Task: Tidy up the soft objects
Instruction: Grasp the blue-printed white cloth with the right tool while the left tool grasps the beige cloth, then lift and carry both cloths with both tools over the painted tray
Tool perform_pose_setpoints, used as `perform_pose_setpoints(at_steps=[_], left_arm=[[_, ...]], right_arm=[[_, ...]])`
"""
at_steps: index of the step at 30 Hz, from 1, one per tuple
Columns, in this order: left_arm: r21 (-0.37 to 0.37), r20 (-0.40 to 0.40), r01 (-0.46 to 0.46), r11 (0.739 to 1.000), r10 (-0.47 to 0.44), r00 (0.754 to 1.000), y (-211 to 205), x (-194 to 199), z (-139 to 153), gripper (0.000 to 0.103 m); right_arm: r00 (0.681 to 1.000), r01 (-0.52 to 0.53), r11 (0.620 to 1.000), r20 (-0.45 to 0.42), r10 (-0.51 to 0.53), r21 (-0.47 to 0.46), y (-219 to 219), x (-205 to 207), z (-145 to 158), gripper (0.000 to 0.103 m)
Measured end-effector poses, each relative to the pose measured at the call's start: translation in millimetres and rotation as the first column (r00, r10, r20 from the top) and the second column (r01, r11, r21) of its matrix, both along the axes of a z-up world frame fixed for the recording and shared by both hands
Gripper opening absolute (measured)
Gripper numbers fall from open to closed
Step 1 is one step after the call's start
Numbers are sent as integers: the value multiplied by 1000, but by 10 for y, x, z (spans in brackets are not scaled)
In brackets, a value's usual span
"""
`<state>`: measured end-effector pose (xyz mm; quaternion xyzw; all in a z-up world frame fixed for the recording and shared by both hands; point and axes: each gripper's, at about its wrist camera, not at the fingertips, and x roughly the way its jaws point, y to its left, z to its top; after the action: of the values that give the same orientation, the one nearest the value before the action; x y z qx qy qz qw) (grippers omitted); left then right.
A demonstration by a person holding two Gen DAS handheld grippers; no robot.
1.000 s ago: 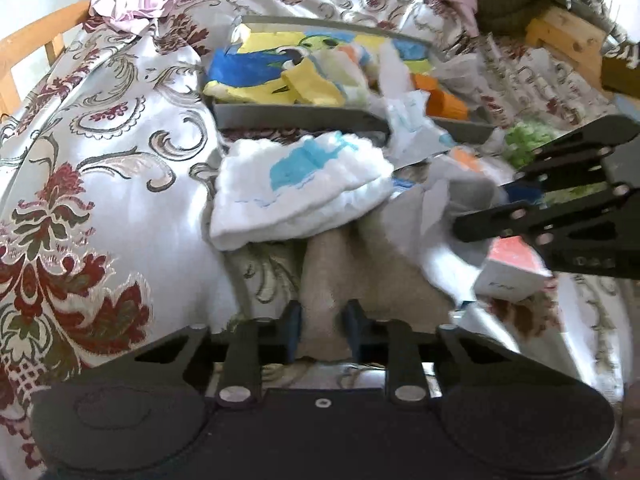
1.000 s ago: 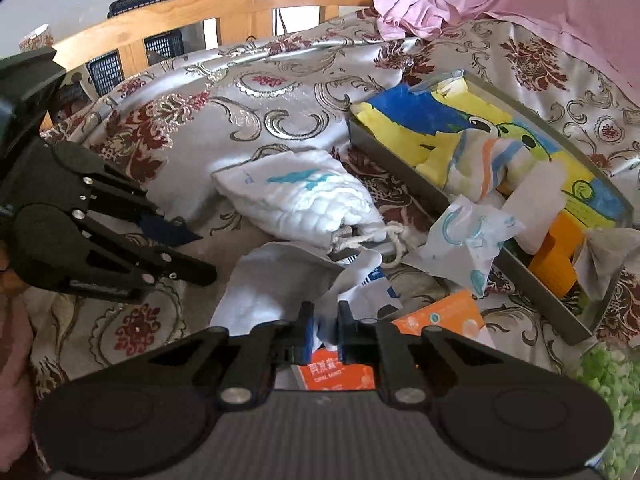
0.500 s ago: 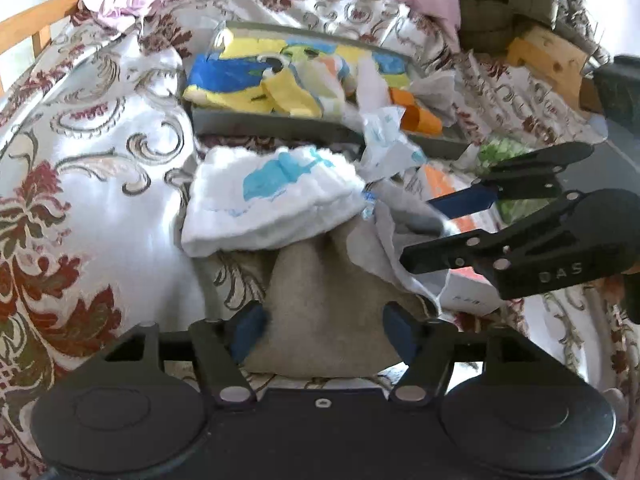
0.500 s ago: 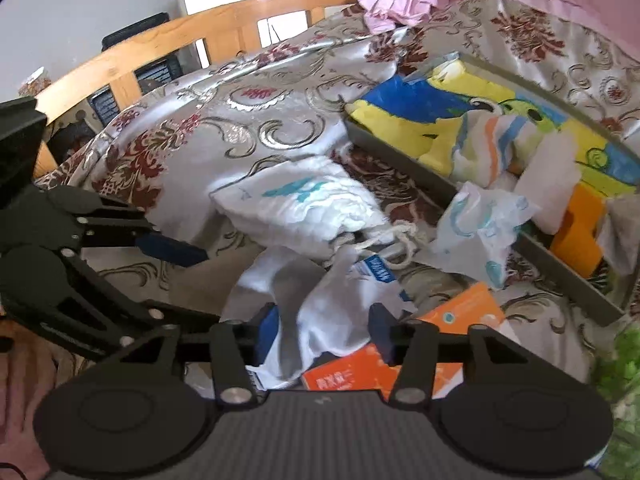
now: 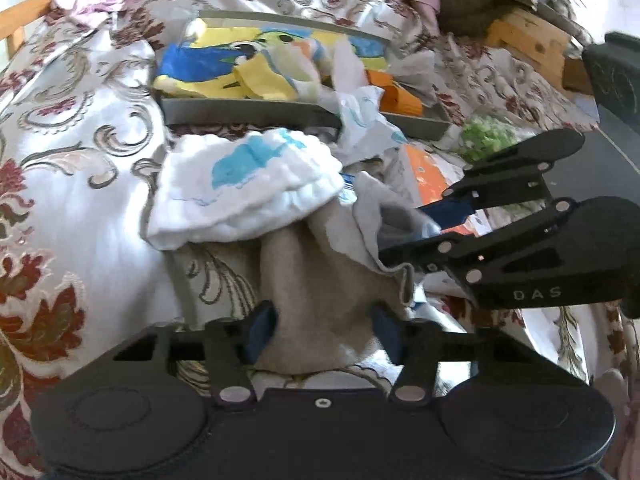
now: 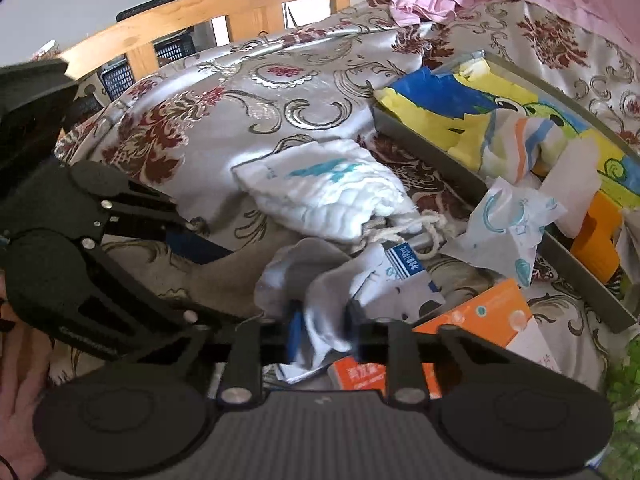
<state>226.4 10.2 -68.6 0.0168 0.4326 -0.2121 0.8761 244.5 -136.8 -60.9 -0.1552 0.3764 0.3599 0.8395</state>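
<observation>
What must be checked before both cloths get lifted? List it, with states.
1. Beige cloth between the left gripper's jaws: ok; the jaws are closing.
2. White cloth between the right gripper's jaws: ok; the jaws are closing.
3. Beige cloth free to lift: not ok; the bag lies on its far end.
4. White cloth clear of the beige cloth: not ok; they overlap.
5. Room in the tray: cannot tell; it looks crowded.
</observation>
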Motion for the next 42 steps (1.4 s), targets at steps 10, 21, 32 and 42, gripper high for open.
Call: perform_pose_setpoints(at_steps=[10, 21, 32, 42], left_arm=[[159, 94, 38, 986, -53, 994, -176, -237, 93, 14], [69, 95, -10, 998, 3, 995, -134, -274, 249, 48], [-67, 14, -114, 991, 115, 993, -162, 65, 141, 64], [-73, -6, -143, 987, 143, 990, -79, 0, 169, 20]], right_arm=[[992, 81, 997, 94, -82, 11, -142, -191, 123, 10], [975, 172, 985, 144, -171, 4, -345, -195, 176, 10], [971, 200, 979, 130, -202, 29, -422, -68, 164, 10], [970, 197, 979, 140, -201, 42, -412, -109, 186, 10]])
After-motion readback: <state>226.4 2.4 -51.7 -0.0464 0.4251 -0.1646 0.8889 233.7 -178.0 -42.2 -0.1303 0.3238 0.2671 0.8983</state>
